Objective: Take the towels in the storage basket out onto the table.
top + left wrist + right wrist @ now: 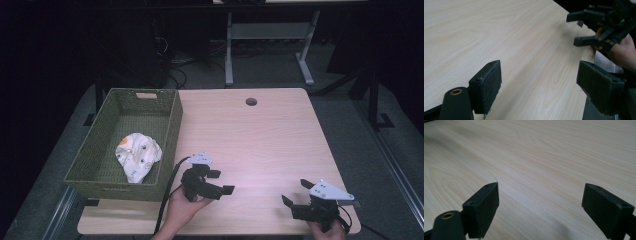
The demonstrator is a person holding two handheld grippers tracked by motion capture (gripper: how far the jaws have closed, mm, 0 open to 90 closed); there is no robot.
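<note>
A green woven basket point(169, 131) stands at the table's left side, and a crumpled white cloth with small prints point(137, 156) lies inside it. My left gripper point(221, 182) is held low over the front of the table, just right of the basket, open with nothing between its pads point(487, 86). My right gripper point(296, 192) hovers near the front right corner, also open and empty; its jaws stand wide apart over bare wood point(539, 170). In the left gripper view the right gripper point(580, 28) and the hand holding it appear at the upper right.
The light wooden table point(260, 135) has a round cable hole point(251, 102) near its far edge. Behind the table stand a white desk frame point(230, 47) and cables on a dark floor.
</note>
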